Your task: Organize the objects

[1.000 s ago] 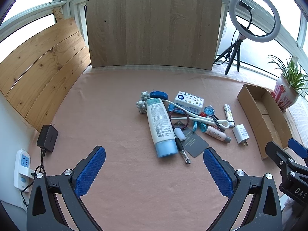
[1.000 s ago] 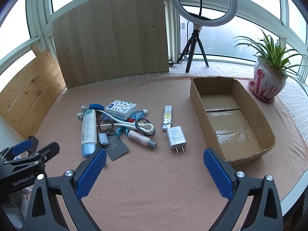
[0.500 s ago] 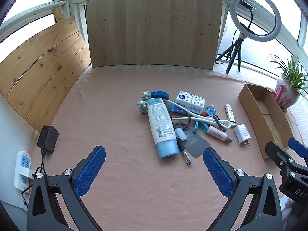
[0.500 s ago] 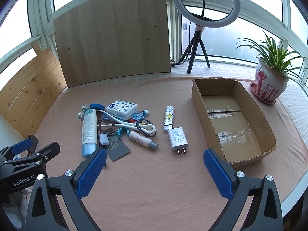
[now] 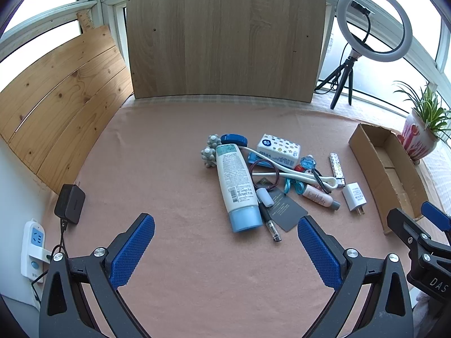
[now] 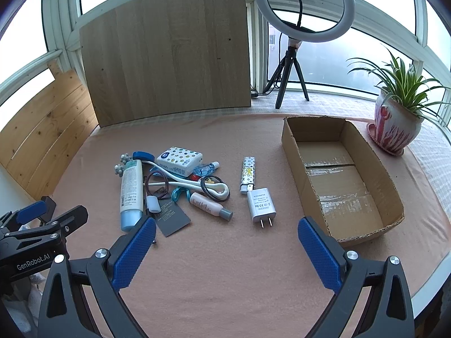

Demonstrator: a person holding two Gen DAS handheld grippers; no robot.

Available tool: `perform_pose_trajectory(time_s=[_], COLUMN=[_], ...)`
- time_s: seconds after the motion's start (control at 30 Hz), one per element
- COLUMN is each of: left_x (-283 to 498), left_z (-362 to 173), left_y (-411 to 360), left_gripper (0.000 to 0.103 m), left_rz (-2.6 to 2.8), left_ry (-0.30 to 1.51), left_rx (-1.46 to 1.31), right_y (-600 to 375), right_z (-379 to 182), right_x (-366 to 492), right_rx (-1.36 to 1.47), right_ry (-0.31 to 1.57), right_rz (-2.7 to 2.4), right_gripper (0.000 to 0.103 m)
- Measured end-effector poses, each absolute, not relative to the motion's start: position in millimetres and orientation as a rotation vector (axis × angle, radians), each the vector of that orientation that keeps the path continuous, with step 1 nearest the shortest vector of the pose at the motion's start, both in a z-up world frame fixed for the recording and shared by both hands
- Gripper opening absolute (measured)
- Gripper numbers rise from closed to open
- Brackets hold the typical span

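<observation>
Left view: my left gripper point(image 5: 225, 236) spread wide, empty, above the cloth; lotion tube point(image 5: 236, 186) just ahead in the clutter.
Right view: my right gripper point(image 6: 227, 233) also spread, empty; charger point(image 6: 260, 204) ahead, cardboard box point(image 6: 391, 194) right of it.

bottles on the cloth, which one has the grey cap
The small pink bottle lying between the white charger plug and the grey card. The bigger white tube ends in a light blue cap instead.
</observation>
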State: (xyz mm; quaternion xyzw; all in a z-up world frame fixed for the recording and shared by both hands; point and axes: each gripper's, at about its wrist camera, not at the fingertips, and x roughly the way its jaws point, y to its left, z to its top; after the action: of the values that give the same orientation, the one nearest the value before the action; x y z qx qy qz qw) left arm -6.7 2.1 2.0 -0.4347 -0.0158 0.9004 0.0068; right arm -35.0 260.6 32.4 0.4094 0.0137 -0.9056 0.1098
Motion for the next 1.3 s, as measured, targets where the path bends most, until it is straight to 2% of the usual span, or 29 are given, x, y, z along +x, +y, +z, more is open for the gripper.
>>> perform_pose_trajectory(time_s=[1.3], left_x=[-5.5], left_z=[-3.1], left_y=[0.4], left_gripper=[0.103], left_rz=[2.811], left_ry=[-0.070], left_rx=[-1.376], right_y=[259.5], right_z=[26.1], right_x=[-34.0], right_rx=[1.228], right_ry=[0.051], right_rz=[-2.644], right_gripper=[0.099])
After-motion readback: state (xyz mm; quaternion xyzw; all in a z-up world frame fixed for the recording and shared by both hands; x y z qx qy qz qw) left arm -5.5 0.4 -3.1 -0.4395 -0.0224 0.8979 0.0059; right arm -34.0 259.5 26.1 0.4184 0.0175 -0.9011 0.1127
